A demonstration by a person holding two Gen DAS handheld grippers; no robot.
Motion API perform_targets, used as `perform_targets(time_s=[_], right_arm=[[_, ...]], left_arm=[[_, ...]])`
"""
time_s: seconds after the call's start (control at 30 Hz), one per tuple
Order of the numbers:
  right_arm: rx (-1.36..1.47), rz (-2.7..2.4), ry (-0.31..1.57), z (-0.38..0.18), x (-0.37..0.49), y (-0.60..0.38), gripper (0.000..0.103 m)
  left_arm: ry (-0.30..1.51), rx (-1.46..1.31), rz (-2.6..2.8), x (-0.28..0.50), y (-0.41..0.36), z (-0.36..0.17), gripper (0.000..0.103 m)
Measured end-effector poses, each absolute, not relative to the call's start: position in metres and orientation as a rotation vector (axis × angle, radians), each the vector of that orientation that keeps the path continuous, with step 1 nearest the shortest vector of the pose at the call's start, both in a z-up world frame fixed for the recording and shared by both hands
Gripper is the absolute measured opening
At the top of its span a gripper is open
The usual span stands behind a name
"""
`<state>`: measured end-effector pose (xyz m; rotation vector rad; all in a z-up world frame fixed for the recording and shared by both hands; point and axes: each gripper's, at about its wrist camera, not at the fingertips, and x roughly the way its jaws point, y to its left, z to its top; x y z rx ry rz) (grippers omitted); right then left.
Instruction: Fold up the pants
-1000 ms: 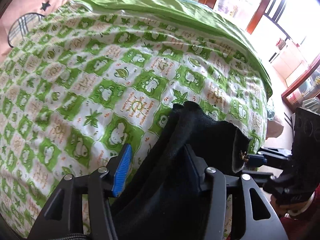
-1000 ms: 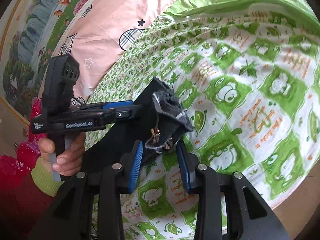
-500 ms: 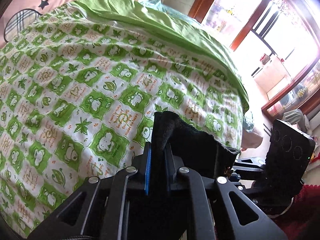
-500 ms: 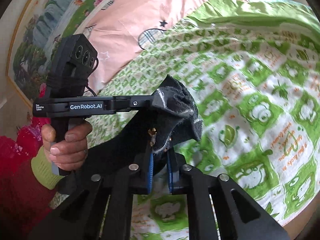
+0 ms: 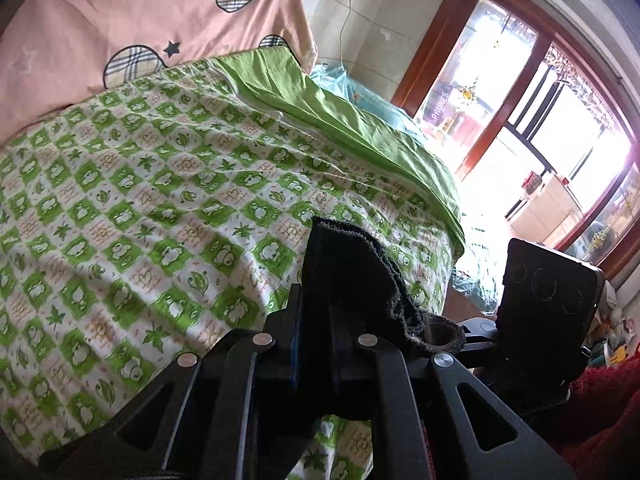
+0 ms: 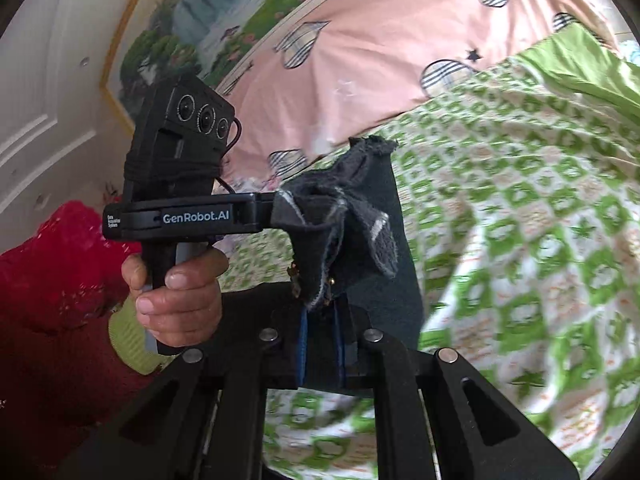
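The black pants (image 5: 348,272) hang bunched between both grippers, above the green-and-white patterned bed sheet (image 5: 160,208). My left gripper (image 5: 314,344) is shut on one edge of the dark fabric, which stands up from its jaws. In the right wrist view my right gripper (image 6: 322,340) is shut on the pants (image 6: 384,216) near a small metal clasp. The left gripper (image 6: 276,208) reaches in from the left and pinches the same crumpled edge, held by a person's hand (image 6: 176,292). The rest of the pants drops out of sight below the jaws.
A pink cover with plaid hearts (image 5: 120,20) lies at the head of the bed, and a plain green sheet fold (image 5: 340,116) runs along the far side. A wood-framed window (image 5: 500,100) stands beyond the bed. A red sleeve (image 6: 52,300) is at the left.
Both grippers went from open around the pants' edge to shut on it. They then rose and tilted up, lifting the fabric off the sheet.
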<state>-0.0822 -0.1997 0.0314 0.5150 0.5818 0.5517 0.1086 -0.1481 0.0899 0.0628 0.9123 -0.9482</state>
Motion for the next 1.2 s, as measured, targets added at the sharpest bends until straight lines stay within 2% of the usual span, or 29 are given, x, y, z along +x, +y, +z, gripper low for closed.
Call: perform_targets(time_s=[0.2, 0.5, 0.6, 0.63, 0.93, 1.1, 1.2], right_arm=[[0.432, 0.654, 0.654, 0.027, -0.068, -0.151, 0.012], [0.311, 0.711, 0.762, 0.006, -0.043, -0.098, 0.012], [0.261, 0.715, 0.794, -0.003, -0.034, -0.083, 0.012], [0.249, 0.714, 0.801, -0.005, -0.036, -0.08, 0.012], [0.144, 0.717, 0.846, -0.018, -0.038, -0.054, 0.012], [0.1, 0.731, 0.878, -0.021, -0.039, -0.046, 0.019], [0.101, 0.749, 0.899, -0.021, -0.04, -0.042, 0.028]], left_arm=[[0.906, -0.028, -0.867, 0.095, -0.082, 0.084, 0.009], [0.935, -0.132, -0.726, 0.084, -0.012, 0.047, 0.009], [0.942, -0.147, -0.684, 0.081, 0.002, 0.036, 0.009], [0.947, -0.154, -0.665, 0.079, 0.008, 0.031, 0.004], [0.992, -0.249, -0.561, 0.064, 0.041, -0.003, 0.004], [0.996, -0.296, -0.497, 0.05, 0.06, -0.011, 0.005], [0.986, -0.321, -0.457, 0.043, 0.072, -0.009, 0.008]])
